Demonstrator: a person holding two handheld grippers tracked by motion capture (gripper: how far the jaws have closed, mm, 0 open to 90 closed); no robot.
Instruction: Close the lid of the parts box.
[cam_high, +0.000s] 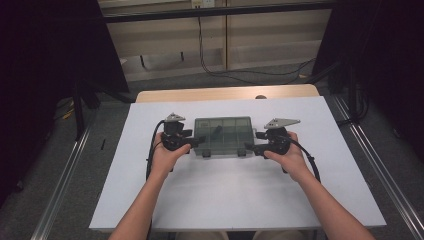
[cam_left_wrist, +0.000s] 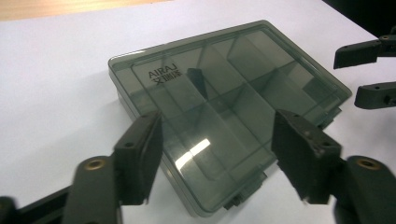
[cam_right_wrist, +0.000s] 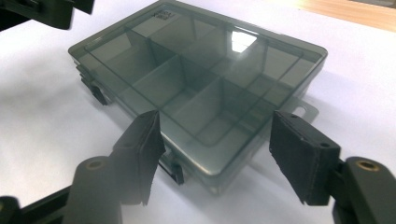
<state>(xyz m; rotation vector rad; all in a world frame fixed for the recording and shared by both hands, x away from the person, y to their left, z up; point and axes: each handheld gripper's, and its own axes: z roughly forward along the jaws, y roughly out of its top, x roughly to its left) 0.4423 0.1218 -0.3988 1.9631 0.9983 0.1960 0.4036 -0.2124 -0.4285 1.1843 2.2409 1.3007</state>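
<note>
A smoky grey see-through compartment box (cam_high: 222, 135) lies flat on the white board with its lid down. The left gripper view shows the box (cam_left_wrist: 224, 112) with a small dark piece (cam_left_wrist: 196, 79) in one compartment. My left gripper (cam_high: 197, 144) is at the box's near left corner, its jaws open over the lid edge (cam_left_wrist: 217, 154) and pressing on nothing. My right gripper (cam_high: 250, 147) is at the near right corner, open over the box (cam_right_wrist: 201, 84), with the jaws (cam_right_wrist: 215, 154) clear of it. Each gripper view also catches the other gripper: the right gripper (cam_left_wrist: 366, 74) and the left gripper (cam_right_wrist: 46, 9).
The white board (cam_high: 225, 200) covers a wooden table (cam_high: 225, 93) and has bare room in front of and beside the box. Metal rails (cam_high: 65, 175) run along both sides. A cable (cam_high: 215, 70) lies on the floor behind.
</note>
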